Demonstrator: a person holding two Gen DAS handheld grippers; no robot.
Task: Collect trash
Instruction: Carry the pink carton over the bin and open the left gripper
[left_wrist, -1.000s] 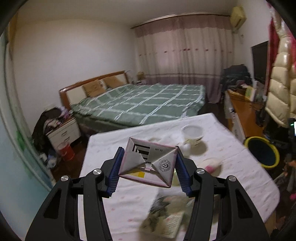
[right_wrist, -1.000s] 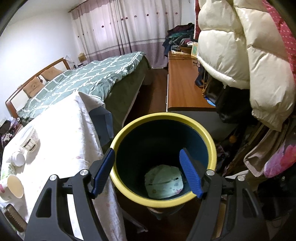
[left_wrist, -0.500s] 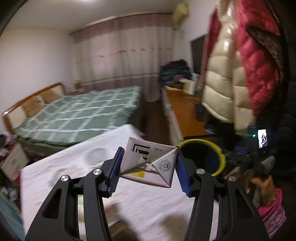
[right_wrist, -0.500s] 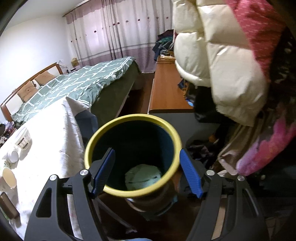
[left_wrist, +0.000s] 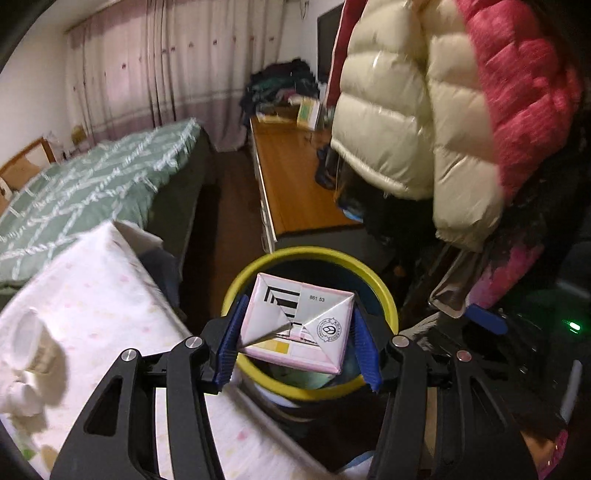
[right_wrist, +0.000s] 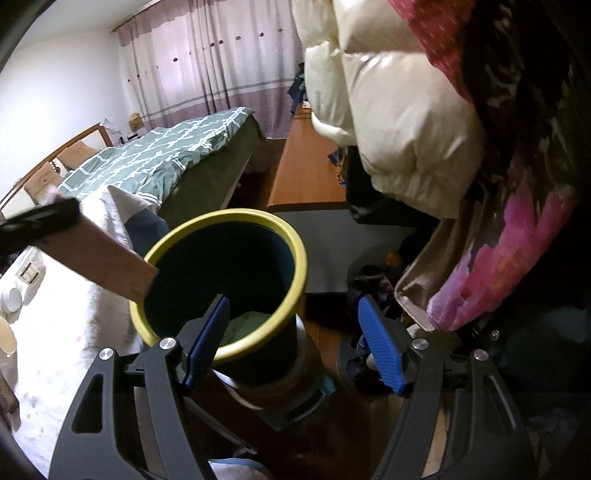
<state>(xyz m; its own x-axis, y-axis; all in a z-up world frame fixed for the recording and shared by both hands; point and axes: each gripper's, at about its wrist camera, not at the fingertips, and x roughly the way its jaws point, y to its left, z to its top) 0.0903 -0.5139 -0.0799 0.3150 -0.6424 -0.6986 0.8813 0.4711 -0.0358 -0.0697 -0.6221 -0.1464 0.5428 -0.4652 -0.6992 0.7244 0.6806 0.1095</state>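
Green-quilted bed (left_wrist: 85, 184), pink curtains (left_wrist: 177, 70), wooden desk (left_wrist: 295, 177).

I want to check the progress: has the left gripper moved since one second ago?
Yes. The left gripper, shut on the carton, swung from above the table to over the bin.

carton (left_wrist: 297, 325) pink/white, blk stripes | bin (left_wrist: 384, 295) yellow rim, dk blue | pads (right_wrist: 380, 341) blue

White-clothed table (left_wrist: 103, 295) (dotted cloth) carries blurred white cups (left_wrist: 27, 343).
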